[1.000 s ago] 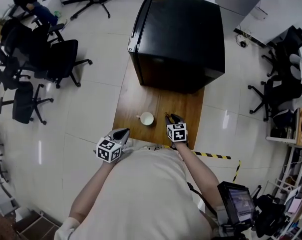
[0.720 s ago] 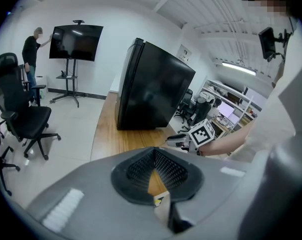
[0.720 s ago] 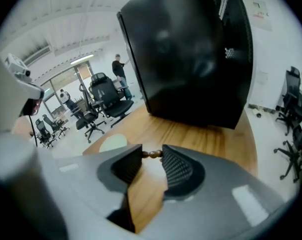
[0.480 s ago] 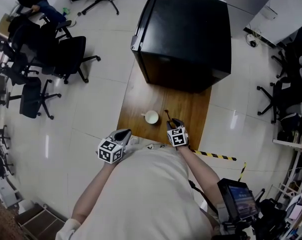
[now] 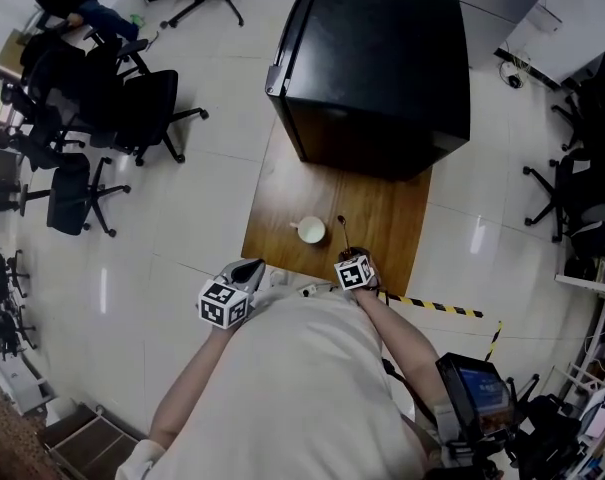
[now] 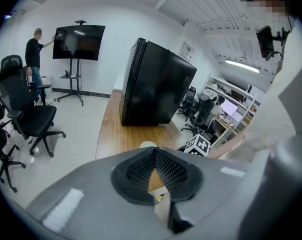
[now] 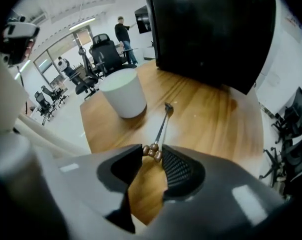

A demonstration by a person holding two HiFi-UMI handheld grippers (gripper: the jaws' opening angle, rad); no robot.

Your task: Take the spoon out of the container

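A wooden surface (image 5: 382, 223) is seen from above, and a black cabinet (image 5: 377, 63) is set on its far end. A white container (image 5: 311, 230) is placed on the bare wood close to the near edge, about midway between the left and right edges.

The spoon (image 7: 162, 126) is out of the container and is held beside it, on the side toward the right edge. Its beaded brown handle end is pinched between the tips of the right claw (image 7: 153, 152). The thin stem is slanted away and downward, so that the small bowl end is brought low over the wood, apart from the container. Whether that end touches the wood cannot be told. From above, the right claw (image 5: 348, 256) is seen over the near edge.

The left claw (image 6: 153, 155) is pressed together at its tips, and nothing is held in it. It is kept off the near left corner (image 5: 244, 268), above the floor.

Office chairs (image 5: 132, 108) are scattered over the floor beyond the left edge. A strip of yellow-and-black tape (image 5: 432, 308) is laid on the floor by the near right corner.
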